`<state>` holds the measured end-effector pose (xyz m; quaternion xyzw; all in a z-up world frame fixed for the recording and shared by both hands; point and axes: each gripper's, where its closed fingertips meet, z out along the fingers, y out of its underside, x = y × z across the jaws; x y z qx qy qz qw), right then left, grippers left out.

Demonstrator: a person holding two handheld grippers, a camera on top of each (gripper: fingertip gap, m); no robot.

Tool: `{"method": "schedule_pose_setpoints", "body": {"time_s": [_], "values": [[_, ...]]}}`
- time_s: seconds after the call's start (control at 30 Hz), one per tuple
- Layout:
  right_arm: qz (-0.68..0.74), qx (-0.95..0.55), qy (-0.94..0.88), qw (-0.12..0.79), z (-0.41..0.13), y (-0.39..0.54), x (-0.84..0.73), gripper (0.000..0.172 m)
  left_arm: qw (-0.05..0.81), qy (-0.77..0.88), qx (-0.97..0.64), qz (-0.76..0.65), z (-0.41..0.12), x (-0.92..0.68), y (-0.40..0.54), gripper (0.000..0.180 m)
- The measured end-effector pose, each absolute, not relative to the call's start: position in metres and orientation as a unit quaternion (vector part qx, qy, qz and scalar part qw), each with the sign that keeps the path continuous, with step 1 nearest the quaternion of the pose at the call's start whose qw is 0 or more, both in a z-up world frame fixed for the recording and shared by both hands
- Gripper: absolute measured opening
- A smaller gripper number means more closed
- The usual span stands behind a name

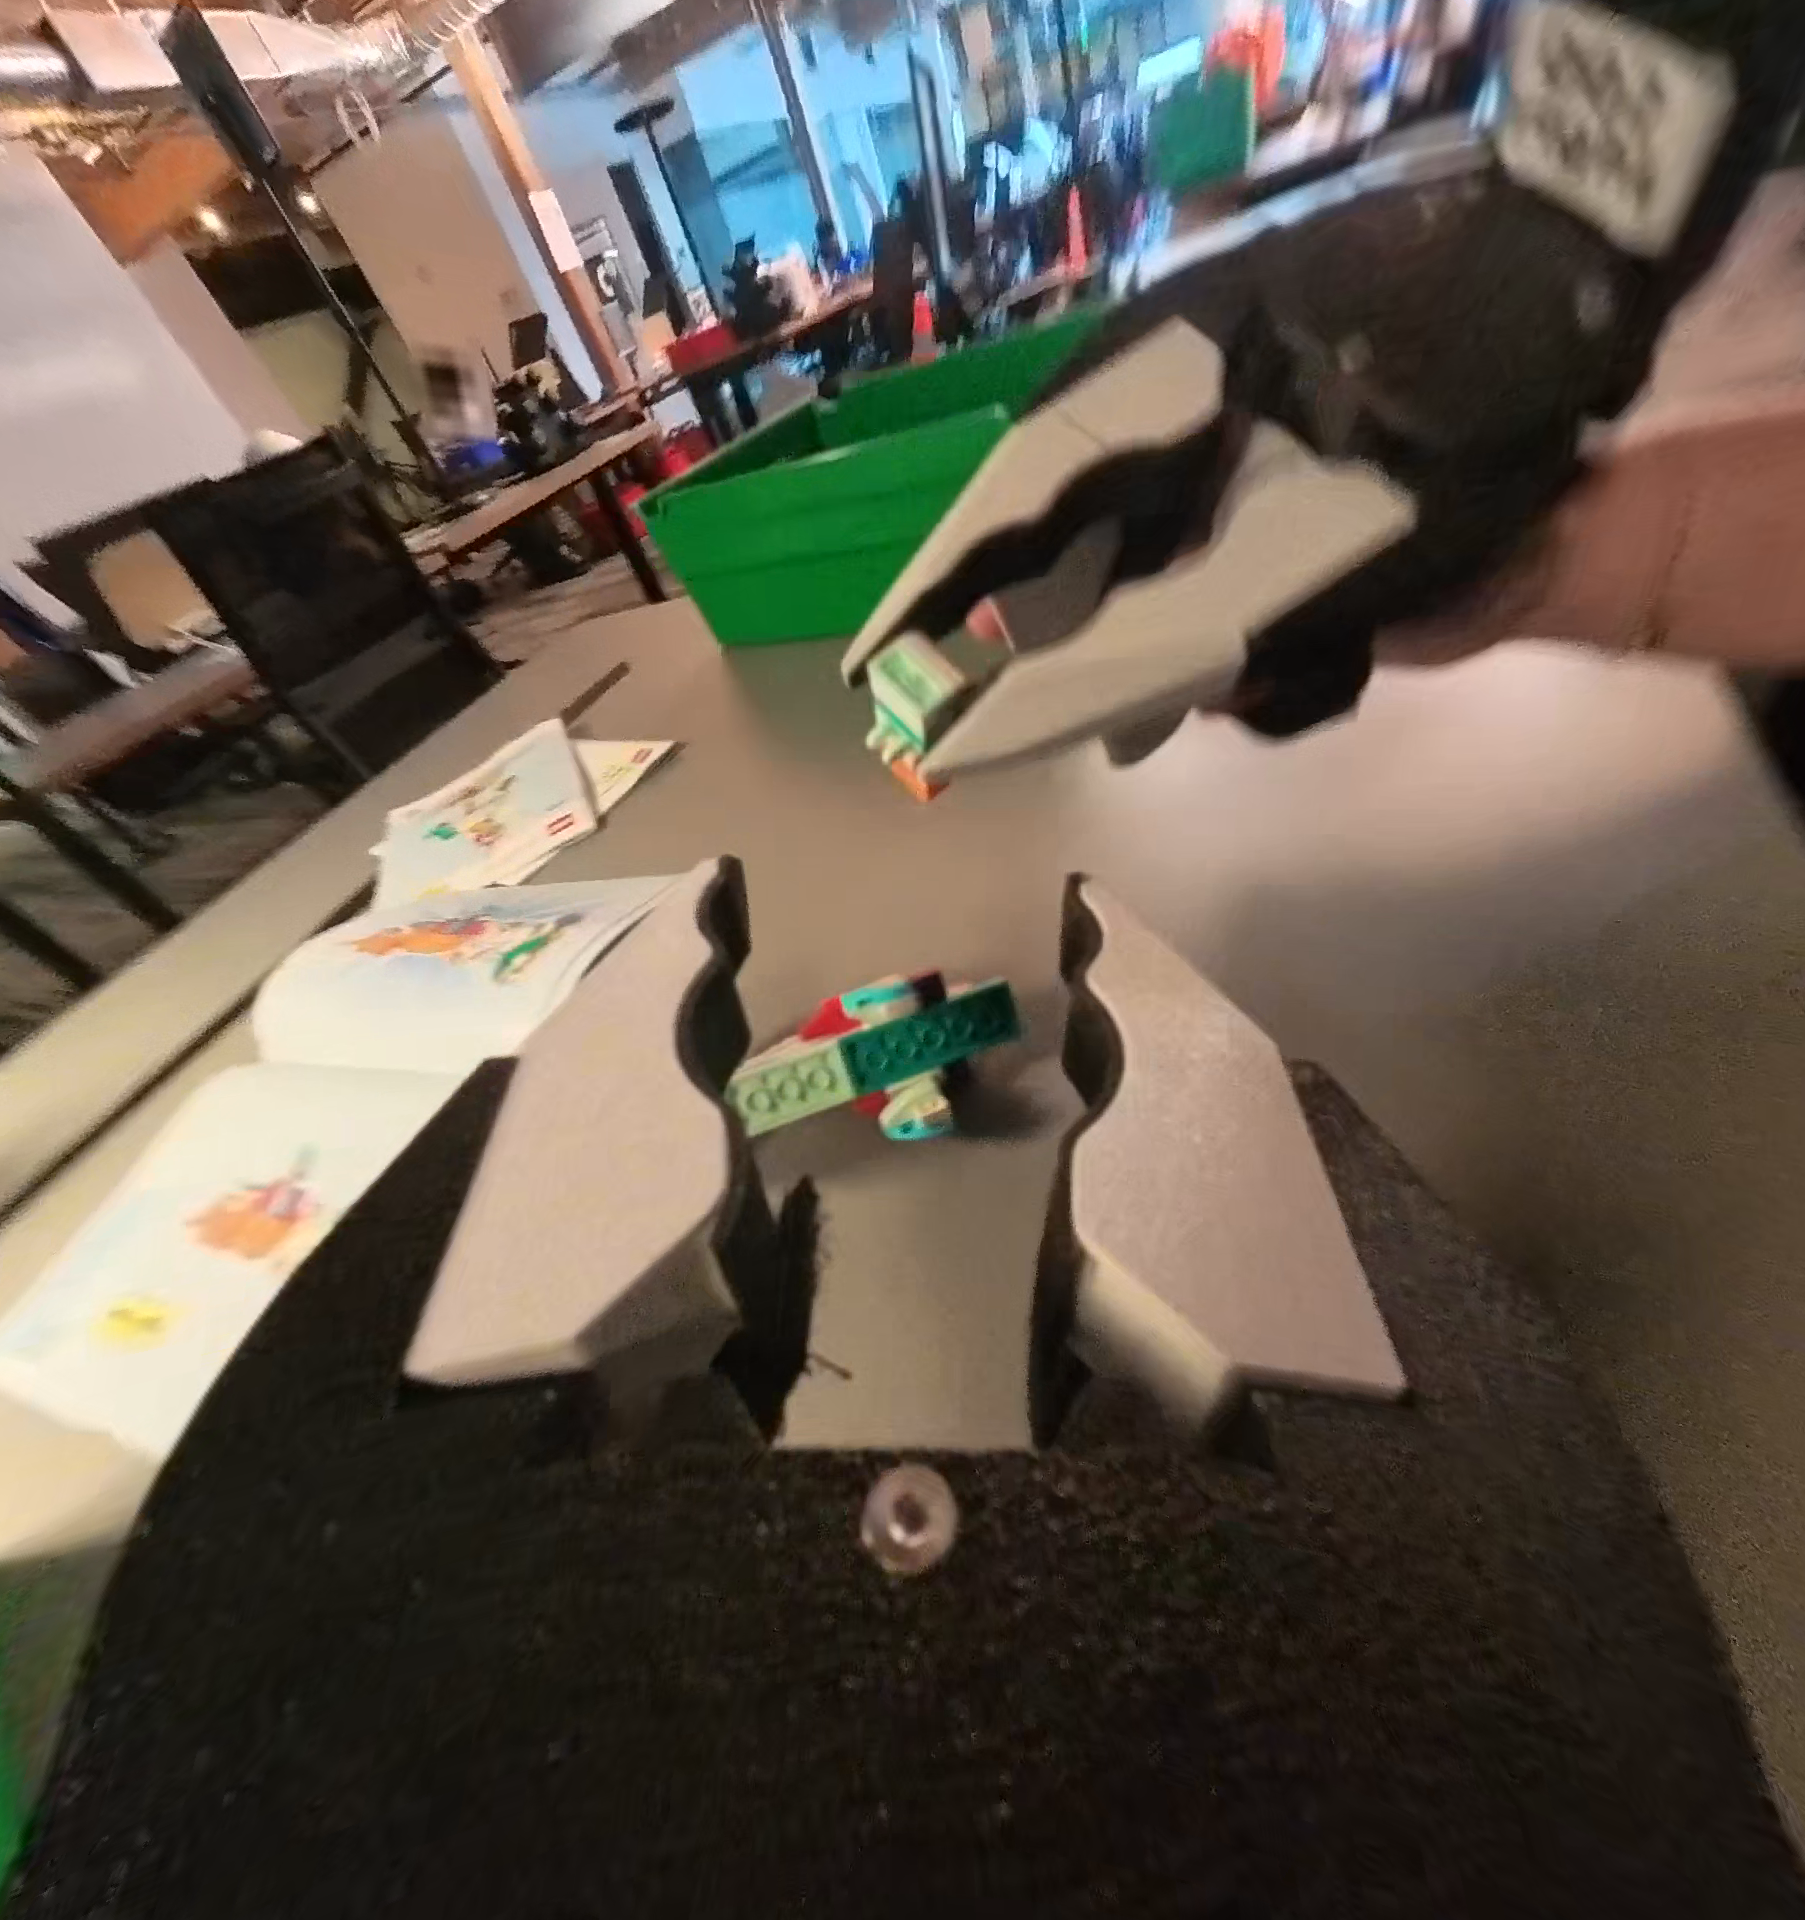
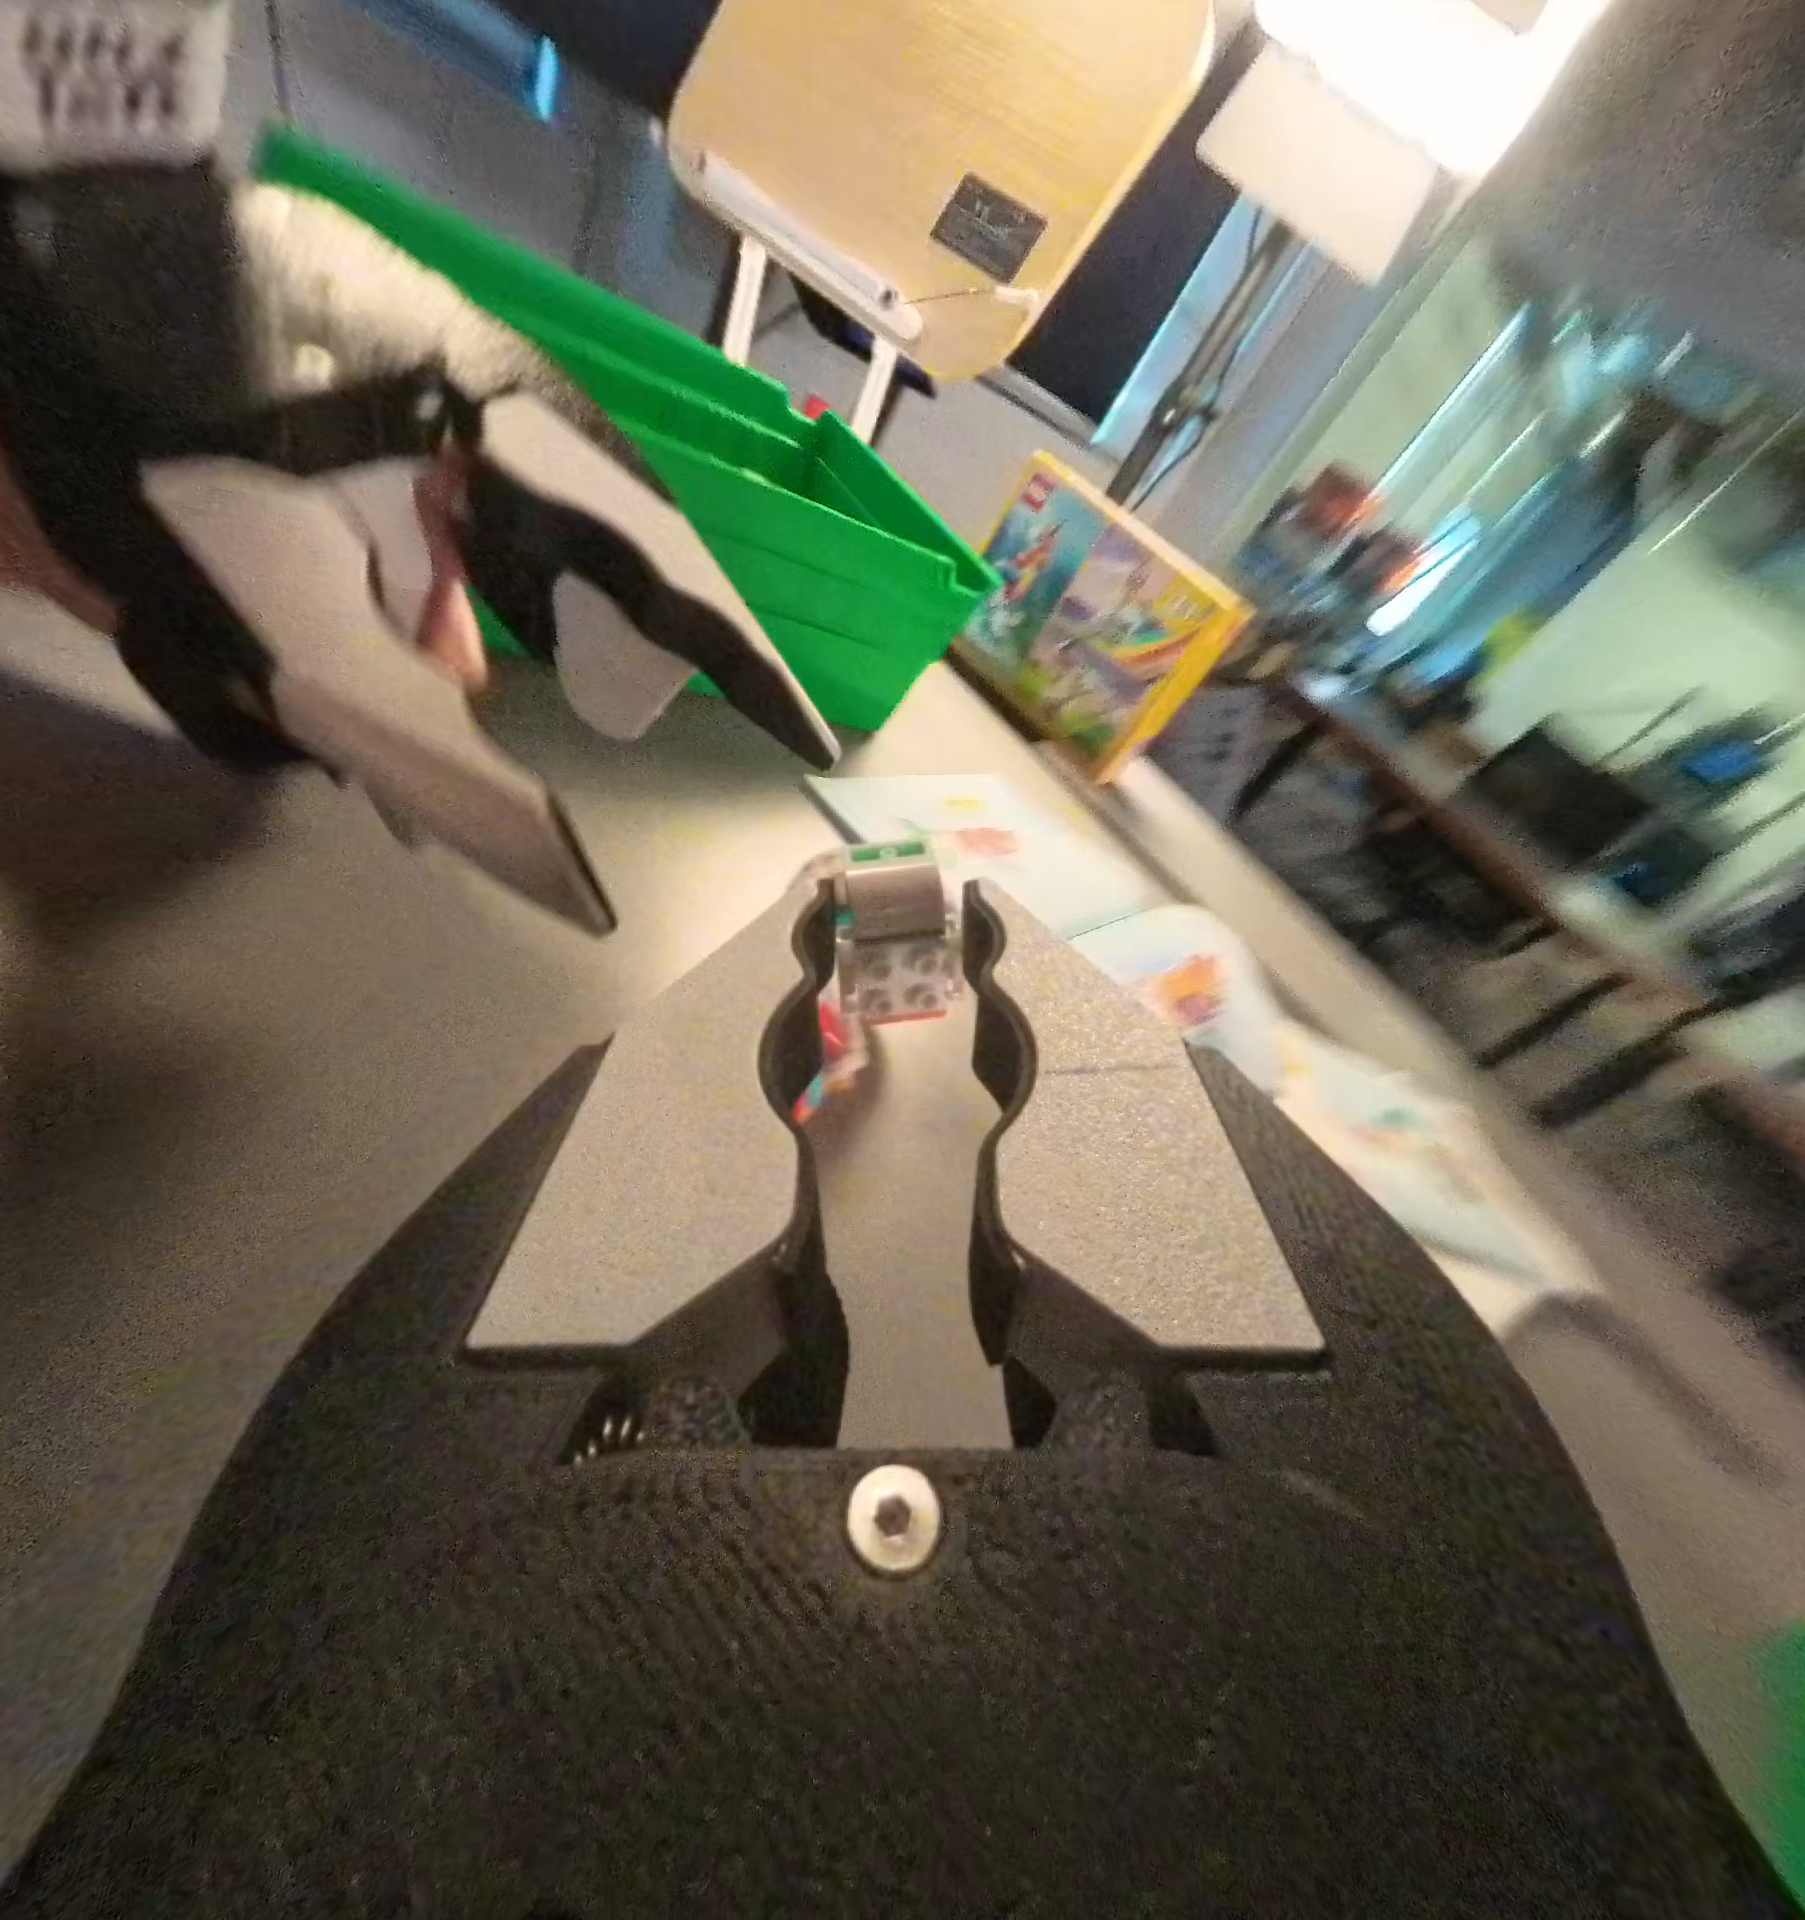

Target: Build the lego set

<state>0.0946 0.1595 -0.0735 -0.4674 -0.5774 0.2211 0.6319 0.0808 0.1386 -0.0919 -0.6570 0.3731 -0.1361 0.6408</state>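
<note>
The right claw point(image 2: 890, 914) grips a small block piece point(image 2: 893, 940) of pale green, grey and orange, pads pressed on both its sides, lifted clear of the grey counter point(image 1: 1397, 1039). The left claw point(image 1: 903, 914) stands wide and empty, tilted down over a second block model point(image 1: 877, 1060) lying between its fingers, untouched. Open booklets point(image 1: 441, 977) lie along the counter's left edge; a green bin point(image 1: 804, 551) sits at its far edge.

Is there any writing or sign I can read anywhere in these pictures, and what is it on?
None can be read.
Open booklets on the table: coloured drawings only, print blurred.
Colourful toy box: lettering too blurred.
White patterned tags on each gripper body: black marks, not legible.
Dark plaque on the wooden board: too small.
</note>
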Motion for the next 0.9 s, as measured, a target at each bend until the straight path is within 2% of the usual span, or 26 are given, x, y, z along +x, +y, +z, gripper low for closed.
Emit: {"method": "schedule_pose_setpoints", "body": {"time_s": [0.07, 0.23, 0.57, 0.67, 0.73, 0.8, 0.87, 0.9], "values": [[0.131, -0.405, -0.612, 0.667, -0.069, 0.152, 0.088, 0.022, 0.642, 0.334, -0.657, -0.211, -0.083, 0.081, 0.136, 0.051], [-0.060, -0.244, -0.645, 0.722, -0.061, 0.135, 0.070, 0.022, 0.629, 0.261, -0.647, -0.343, -0.068, 0.076, 0.134, 0.051], [-0.187, -0.130, -0.653, 0.723, -0.077, 0.121, 0.046, 0.021, 0.631, 0.305, -0.663, -0.264, -0.084, 0.073, 0.131, 0.023], [-0.157, -0.150, -0.650, 0.728, -0.083, 0.120, 0.044, 0.023, 0.636, 0.309, -0.673, -0.218, -0.089, 0.066, 0.135, 0.022], [-0.069, -0.185, -0.645, 0.738, -0.085, 0.111, 0.044, 0.045, 0.643, 0.315, -0.675, -0.176, -0.091, 0.059, 0.136, 0.022], [0.051, -0.261, -0.632, 0.728, -0.082, 0.108, 0.047, 0.055, 0.651, 0.338, -0.667, -0.127, -0.092, 0.053, 0.132, 0.022], [0.167, -0.339, -0.616, 0.691, -0.081, 0.110, 0.050, 0.056, 0.663, 0.367, -0.649, -0.065, -0.092, 0.047, 0.125, 0.022], [0.231, -0.379, -0.611, 0.656, -0.085, 0.109, 0.049, 0.049, 0.671, 0.381, -0.636, -0.032, -0.091, 0.044, 0.122, 0.022]]}}
